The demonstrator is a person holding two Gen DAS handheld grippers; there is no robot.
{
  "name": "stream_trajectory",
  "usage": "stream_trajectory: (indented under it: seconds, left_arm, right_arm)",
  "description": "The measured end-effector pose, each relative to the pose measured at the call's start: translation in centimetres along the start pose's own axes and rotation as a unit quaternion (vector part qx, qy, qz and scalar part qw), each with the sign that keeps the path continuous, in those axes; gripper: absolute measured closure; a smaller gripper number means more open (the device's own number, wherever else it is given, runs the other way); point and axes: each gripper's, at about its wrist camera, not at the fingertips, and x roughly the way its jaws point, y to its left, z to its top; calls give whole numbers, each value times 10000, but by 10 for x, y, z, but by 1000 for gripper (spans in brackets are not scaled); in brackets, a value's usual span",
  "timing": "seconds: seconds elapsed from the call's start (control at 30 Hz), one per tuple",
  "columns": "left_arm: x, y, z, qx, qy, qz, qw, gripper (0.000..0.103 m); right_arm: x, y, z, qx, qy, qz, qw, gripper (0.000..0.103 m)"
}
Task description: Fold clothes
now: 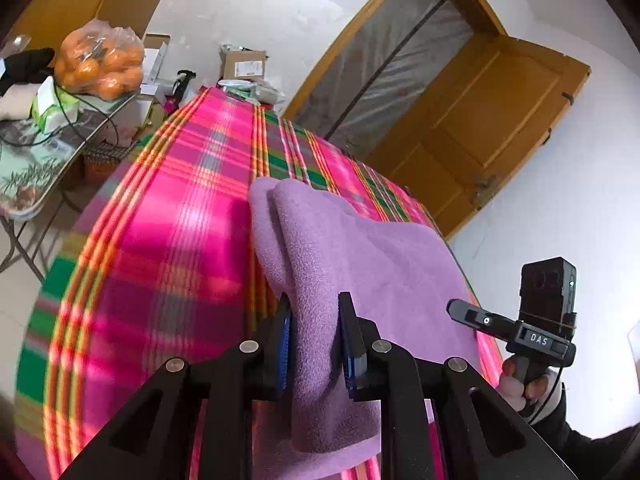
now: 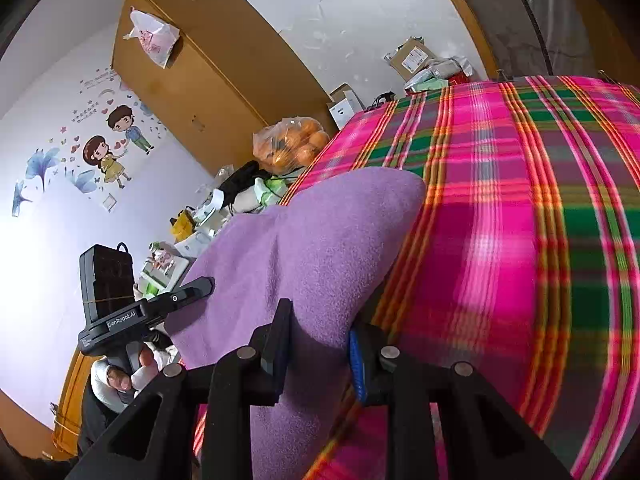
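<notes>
Two claws grip one purple fleece garment (image 1: 360, 264) over a bed with a pink-green plaid blanket (image 1: 168, 240). Left claw (image 1: 318, 344) is clamped on a bunched fold of the fleece — cloth fills the gap between the blue-padded fingers (image 1: 283, 352) and hangs below them, its lower end cut off by the claw body. Right claw (image 2: 320, 354) is likewise clamped on fleece; its right blue pad (image 2: 357, 364) shows, the left pad is mostly hidden behind its black finger. From the right wrist view the fleece rises in a rounded hump that blocks part of the blanket. Garment type is hard to tell — no sleeves or collar visible.

In the left wrist view the right unit sits at the frame's right edge, hand (image 1: 520, 388) on its grip; its fingertips are hidden behind the fleece. The right wrist view shows the left unit the same way, hand (image 2: 128, 372) partly cut off.

Beside the bed, a cluttered bench (image 1: 40, 168) carries a bag of oranges (image 1: 100, 60). Cardboard box (image 1: 243, 65) sits beyond the bed's far end, wooden door (image 1: 480, 128) stands open. Blanket pattern is motion-blurred near both frames' lower edges.
</notes>
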Motion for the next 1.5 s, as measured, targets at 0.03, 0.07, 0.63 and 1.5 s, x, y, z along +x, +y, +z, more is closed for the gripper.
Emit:
stream_trajectory:
  seconds: [0.03, 0.07, 0.63, 1.5]
  left_arm:
    - [4, 3, 8, 22, -1, 14, 10000, 81]
    - [8, 6, 17, 44, -3, 27, 10000, 81]
    - [89, 87, 114, -113, 8, 98, 9999, 81]
    - [65, 72, 58, 249, -65, 904, 9956, 82]
  right_arm:
    - [4, 0, 6, -20, -1, -6, 10000, 77]
    - [9, -1, 13, -31, 2, -13, 10000, 77]
    - [125, -42, 112, -61, 198, -258, 9995, 76]
    - [114, 18, 31, -1758, 282, -1582, 9712, 75]
